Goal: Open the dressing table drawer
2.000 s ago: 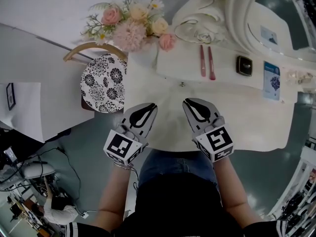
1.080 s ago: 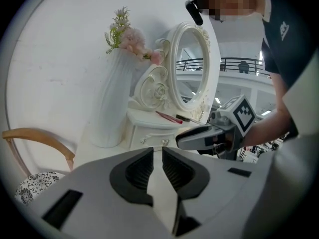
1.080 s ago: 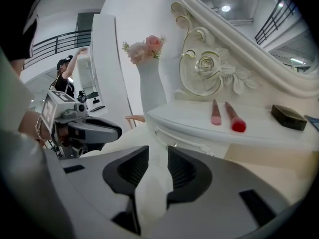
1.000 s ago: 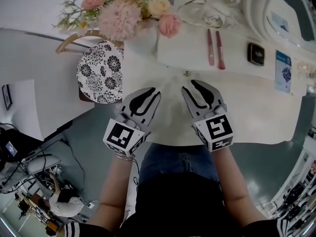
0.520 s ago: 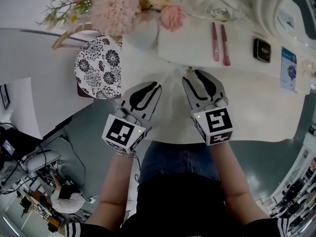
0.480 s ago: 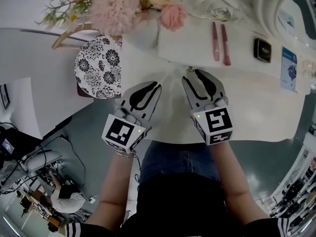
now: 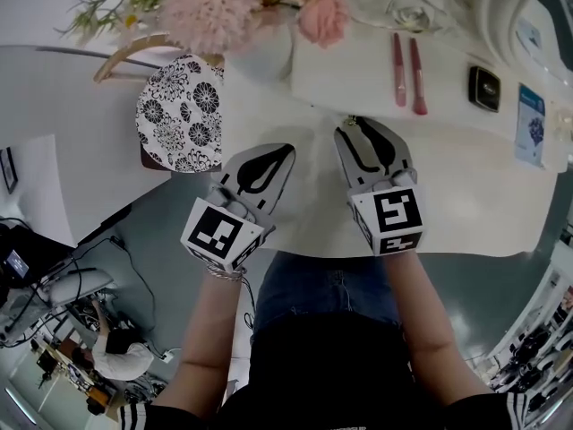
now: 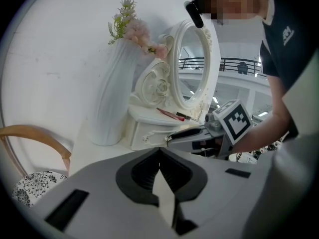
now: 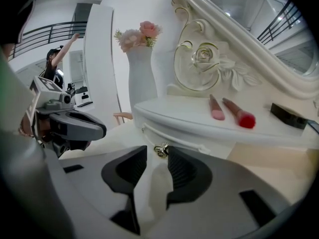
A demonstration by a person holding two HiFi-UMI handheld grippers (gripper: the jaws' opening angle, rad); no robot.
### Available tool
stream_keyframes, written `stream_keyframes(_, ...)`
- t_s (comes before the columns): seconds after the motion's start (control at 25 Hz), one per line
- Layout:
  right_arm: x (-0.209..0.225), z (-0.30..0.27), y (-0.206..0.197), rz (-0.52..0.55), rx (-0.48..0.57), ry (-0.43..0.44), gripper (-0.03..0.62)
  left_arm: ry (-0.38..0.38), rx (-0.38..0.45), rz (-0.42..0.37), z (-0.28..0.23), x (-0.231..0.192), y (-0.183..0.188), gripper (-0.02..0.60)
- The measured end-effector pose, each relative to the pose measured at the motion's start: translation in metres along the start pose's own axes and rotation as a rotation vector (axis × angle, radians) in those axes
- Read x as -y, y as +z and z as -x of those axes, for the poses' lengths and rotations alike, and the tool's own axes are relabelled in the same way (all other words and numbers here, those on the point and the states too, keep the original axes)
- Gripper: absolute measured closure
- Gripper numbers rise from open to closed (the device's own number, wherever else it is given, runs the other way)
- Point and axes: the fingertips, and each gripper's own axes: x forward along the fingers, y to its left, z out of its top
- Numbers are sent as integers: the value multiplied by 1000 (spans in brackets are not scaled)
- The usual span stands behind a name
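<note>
1. Head view: the left gripper (image 7: 286, 150) hangs over the cream tabletop (image 7: 466, 177) with its jaws brought together to a point and nothing in them. The right gripper (image 7: 355, 125) reaches to the front edge of the raised drawer unit (image 7: 358, 65), its tips at the small knob (image 7: 351, 119). Two pink makeup brushes (image 7: 406, 61) lie on top of the unit. A vase of flowers (image 7: 215, 7) stands to its left, beside a chair with a floral cushion (image 7: 179, 110).
2. Left gripper view: the jaws meet at their tips and hold nothing. Ahead, the drawer (image 8: 148, 135) sits closed under the oval mirror (image 8: 192, 66), with the right gripper's tips at its knob.
3. Right gripper view: the jaws stand wide apart and have just been closing a little. The gold knob sits between their tips, and the pads are not clamped on it. The drawer front behind it is flush with the unit, not pulled out.
</note>
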Motion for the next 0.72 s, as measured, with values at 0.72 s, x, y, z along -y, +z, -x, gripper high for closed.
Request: stream_keyframes(0.72, -4, 10, -8, 45, -41, -21, 508, -7, 10, 4, 21, 13, -3, 565)
